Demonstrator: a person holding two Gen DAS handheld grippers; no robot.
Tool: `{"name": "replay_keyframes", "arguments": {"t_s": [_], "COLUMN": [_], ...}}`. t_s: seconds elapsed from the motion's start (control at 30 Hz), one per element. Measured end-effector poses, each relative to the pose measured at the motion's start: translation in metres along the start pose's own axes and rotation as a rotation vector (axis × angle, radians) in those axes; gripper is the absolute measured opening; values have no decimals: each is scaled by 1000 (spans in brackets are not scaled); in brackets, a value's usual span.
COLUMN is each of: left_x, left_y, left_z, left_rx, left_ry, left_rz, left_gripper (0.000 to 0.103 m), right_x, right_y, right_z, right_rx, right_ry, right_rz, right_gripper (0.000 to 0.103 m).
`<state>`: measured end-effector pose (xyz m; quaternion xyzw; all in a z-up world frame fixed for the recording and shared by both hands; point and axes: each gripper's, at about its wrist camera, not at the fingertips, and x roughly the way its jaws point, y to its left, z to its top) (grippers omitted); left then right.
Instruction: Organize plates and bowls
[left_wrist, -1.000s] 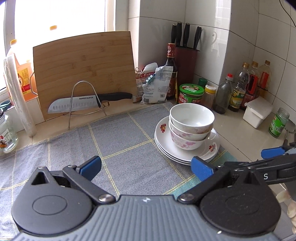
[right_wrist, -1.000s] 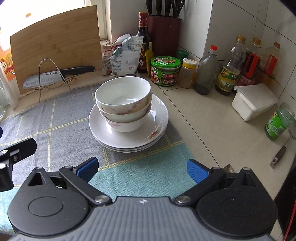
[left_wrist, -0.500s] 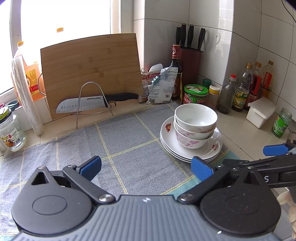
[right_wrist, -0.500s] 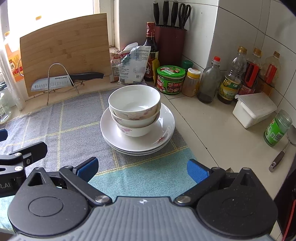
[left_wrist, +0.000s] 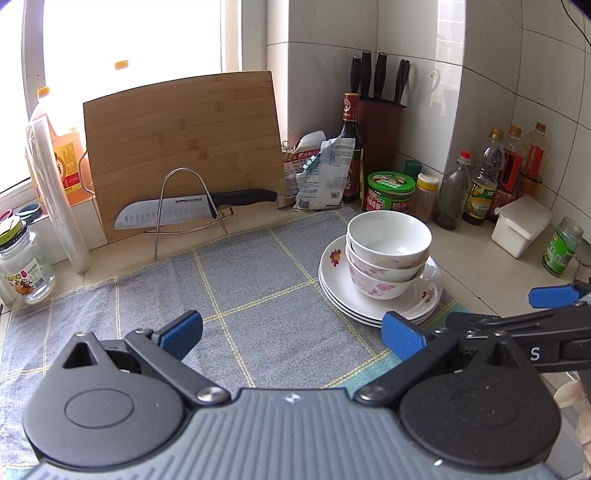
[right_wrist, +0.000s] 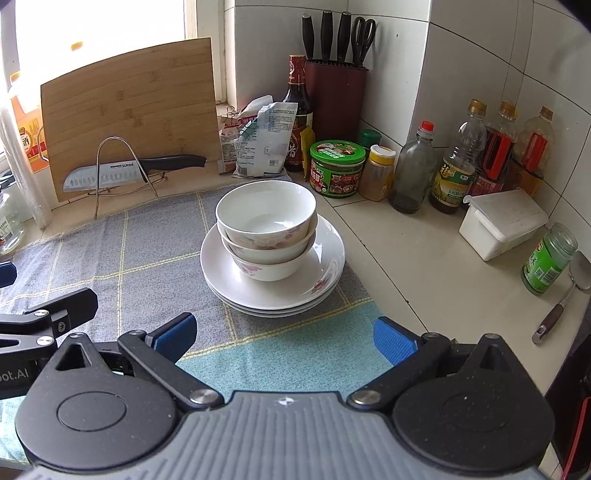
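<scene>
**Hovering short of the stack, both grippers empty**

Hanging back from the stacked bowls (right_wrist: 266, 225), the right gripper (right_wrist: 282, 338) has its blue pads spread wide and grasping nothing, and the left gripper (left_wrist: 291, 334) matches it, released and bare. The bowls sit nested on a pile of plates (right_wrist: 325, 269), which rests on the checked cloth (left_wrist: 258, 280) covering the table, in front of the green-lidded jar (right_wrist: 337, 167). The danger, I'd judge, is the tower itself (bowls sit loosely inside one another): a pad nudging the top rim sideways could tip it. Behind the bowls stand glass bottles (right_wrist: 413, 170), so a shoved stack might knock them over.
</scene>
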<state>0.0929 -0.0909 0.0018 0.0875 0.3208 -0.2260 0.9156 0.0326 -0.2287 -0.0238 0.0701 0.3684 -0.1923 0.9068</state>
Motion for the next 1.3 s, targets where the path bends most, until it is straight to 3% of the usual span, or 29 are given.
{"name": "replay_keyframes", "arguments": {"t_s": [1.3], "left_x": [-3], "left_y": [1], "left_z": [-2], "left_rx": [-9], "left_ry": [4], "left_rz": [-6], "left_gripper": [102], "right_x": [-3], "right_y": [1], "right_z": [-1], "right_rx": [0], "right_ry": [11], "right_rz": [-31], "right_gripper": [103]}}
